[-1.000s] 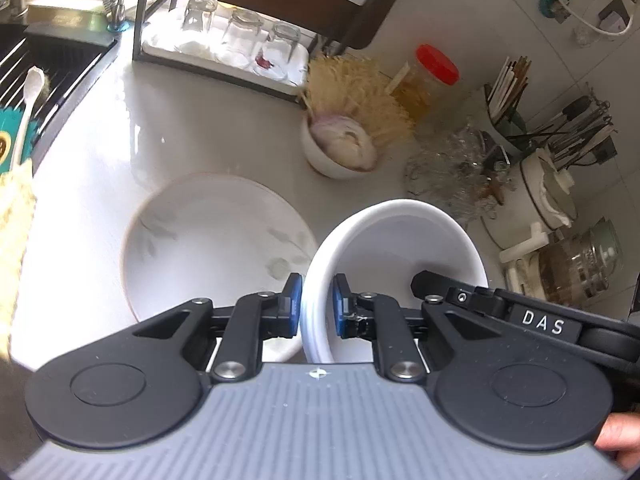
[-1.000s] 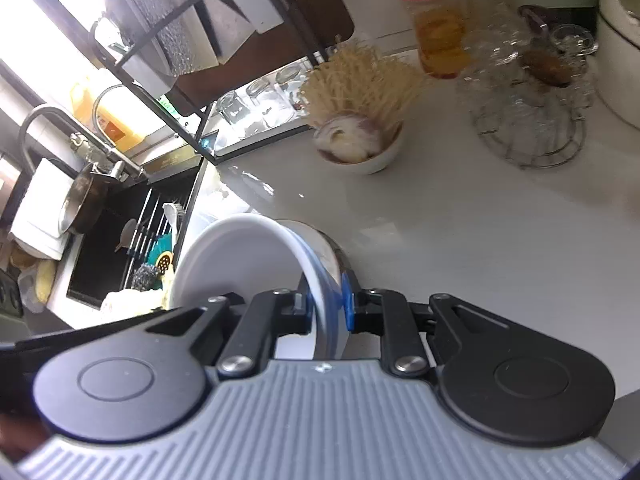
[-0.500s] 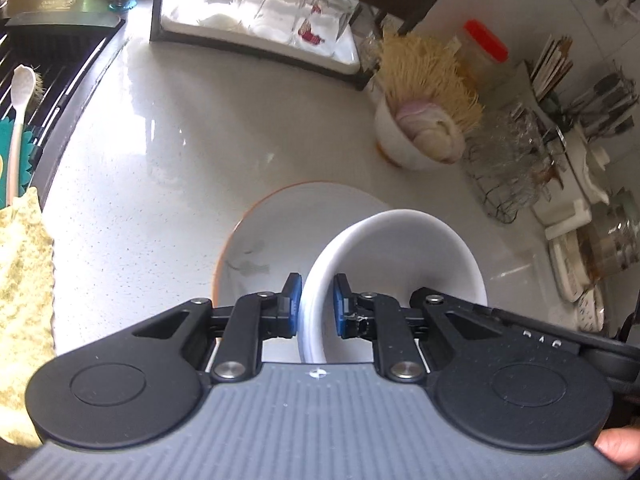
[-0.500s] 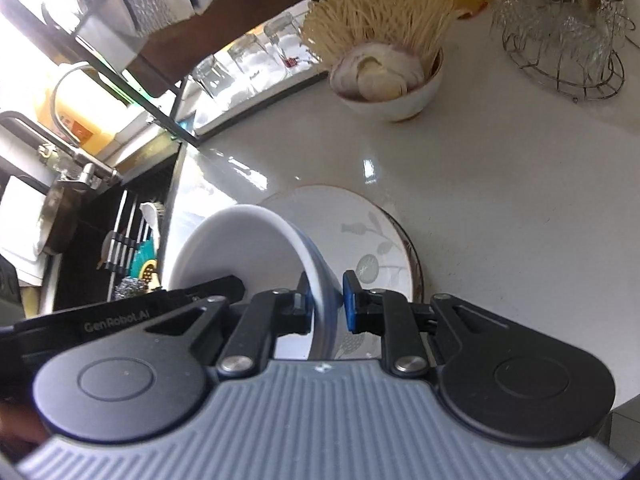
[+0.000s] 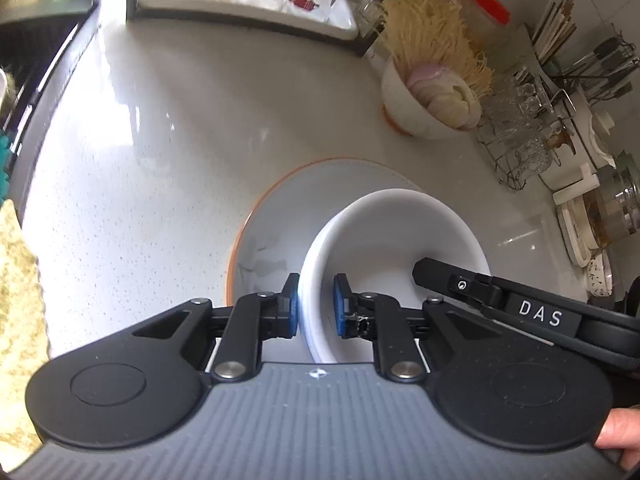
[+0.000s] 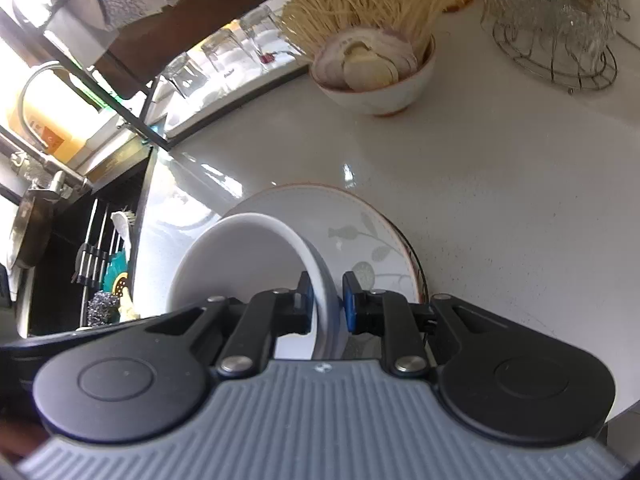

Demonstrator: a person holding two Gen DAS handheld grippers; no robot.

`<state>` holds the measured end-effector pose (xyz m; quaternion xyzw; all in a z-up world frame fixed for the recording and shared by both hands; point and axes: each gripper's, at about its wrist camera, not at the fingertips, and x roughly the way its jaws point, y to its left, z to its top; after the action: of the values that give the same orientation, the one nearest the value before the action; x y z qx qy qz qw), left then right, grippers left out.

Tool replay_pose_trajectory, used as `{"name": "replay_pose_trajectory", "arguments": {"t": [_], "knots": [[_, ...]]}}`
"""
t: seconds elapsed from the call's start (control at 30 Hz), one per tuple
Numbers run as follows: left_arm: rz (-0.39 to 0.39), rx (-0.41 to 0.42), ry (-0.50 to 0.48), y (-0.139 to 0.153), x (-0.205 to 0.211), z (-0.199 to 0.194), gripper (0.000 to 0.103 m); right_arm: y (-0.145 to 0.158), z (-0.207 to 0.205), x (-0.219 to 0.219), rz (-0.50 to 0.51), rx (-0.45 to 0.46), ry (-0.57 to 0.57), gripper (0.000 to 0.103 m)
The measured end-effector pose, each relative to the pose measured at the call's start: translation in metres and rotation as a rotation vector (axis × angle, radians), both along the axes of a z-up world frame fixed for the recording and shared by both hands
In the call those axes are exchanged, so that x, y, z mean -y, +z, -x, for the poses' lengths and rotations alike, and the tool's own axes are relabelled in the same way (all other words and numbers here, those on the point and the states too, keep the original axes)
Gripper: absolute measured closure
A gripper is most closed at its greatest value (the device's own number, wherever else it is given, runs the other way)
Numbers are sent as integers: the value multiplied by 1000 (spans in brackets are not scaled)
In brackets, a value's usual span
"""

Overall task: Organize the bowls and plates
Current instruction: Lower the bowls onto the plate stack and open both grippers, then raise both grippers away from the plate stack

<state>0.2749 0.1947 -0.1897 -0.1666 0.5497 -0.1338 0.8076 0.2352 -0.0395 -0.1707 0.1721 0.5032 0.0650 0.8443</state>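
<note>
A plain white bowl (image 5: 394, 236), empty and upright, sits over the near right part of a white plate (image 5: 304, 200) with an orange rim and grey leaf print, lying flat on the pale counter

I see bare table (image 5: 168, 152) left of the plate (image 5: 280, 216), room to pass. Ahead right, a food bowl (image 5: 416, 108) and wire glass rack (image 5: 520, 148) block the way; the dish rack (image 5: 240, 4) stands behind, the sink (image 6: 80, 240) edges the far left.
</note>
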Motion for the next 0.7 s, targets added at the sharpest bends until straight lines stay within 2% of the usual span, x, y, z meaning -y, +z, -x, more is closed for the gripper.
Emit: {"name": "replay_pose_trajectory", "arguments": {"t": [0.07, 0.17, 0.2, 0.23, 0.27, 0.3, 0.33, 0.4, 0.53, 0.7], "knots": [[-4, -12, 1, -4, -2, -1, 83, -1, 0, 0, -1, 7, 3, 84], [10, -19, 9, -5, -2, -2, 69, -3, 0, 2, -16, 11, 3, 83], [1, -9, 7, -3, -1, -2, 66, -2, 0, 4, -26, 16, 5, 83], [-10, 5, 3, -1, 1, -1, 58, 0, 1, 5, -32, 22, 9, 83], [-20, 15, 3, 1, 1, 0, 55, 3, 3, 6, -31, 28, 16, 82], [-24, 25, 6, 4, 2, 1, 55, 7, 4, 7, -25, 38, 24, 76], [-27, 35, 7, 7, 2, 2, 55, 11, 6, 9, -23, 50, 31, 59], [-37, 54, 25, 15, 1, 6, 55, 21, 8, 13, -21, 82, 51, 47], [-52, 113, 40, 38, 2, 18, 55, 40, 13, 18, -24, 133, 115, 48], [-109, 228, 63, 87, 8, 36, 55, 67, 24, 28, -12, 197, 153, 48]]}}
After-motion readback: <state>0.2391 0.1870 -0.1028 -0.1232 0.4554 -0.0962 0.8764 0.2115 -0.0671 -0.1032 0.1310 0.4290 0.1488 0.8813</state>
